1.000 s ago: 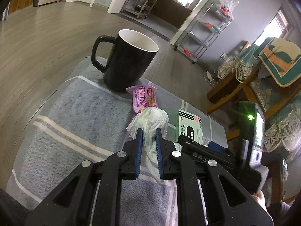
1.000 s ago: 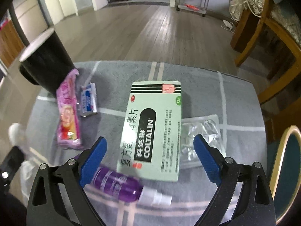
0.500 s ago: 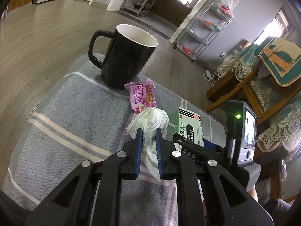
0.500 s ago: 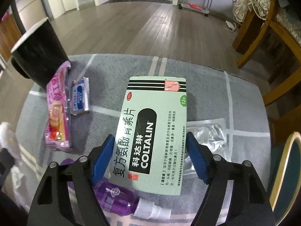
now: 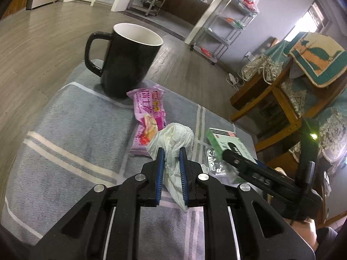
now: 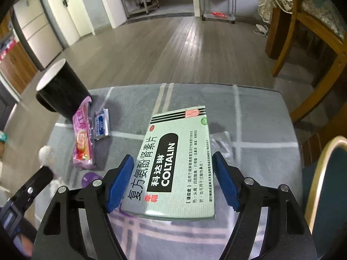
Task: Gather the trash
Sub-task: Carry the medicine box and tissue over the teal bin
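Black mug (image 5: 128, 60) stands upright at the far left of the grey striped cloth (image 5: 71, 134). Pink snack wrapper (image 5: 148, 119) lies just in front of it, one end touching the mug base. In the right wrist view a small blue-and-white packet (image 6: 102, 126) lies just right of that wrapper.

Left gripper (image 5: 171, 164) is clamped on a crumpled white tissue (image 5: 173, 143); tissue bulges above the blue pads and hangs below them.

Right gripper (image 6: 173, 179) has the green Coltalin medicine box (image 6: 177, 162) between its pads, both pads against the box's long sides. Box sits tilted, lifted off the cloth. A foil blister pack (image 6: 223, 145) lies on the cloth past the box's right edge. A purple bottle (image 6: 91, 178) shows partly under the box's left side.
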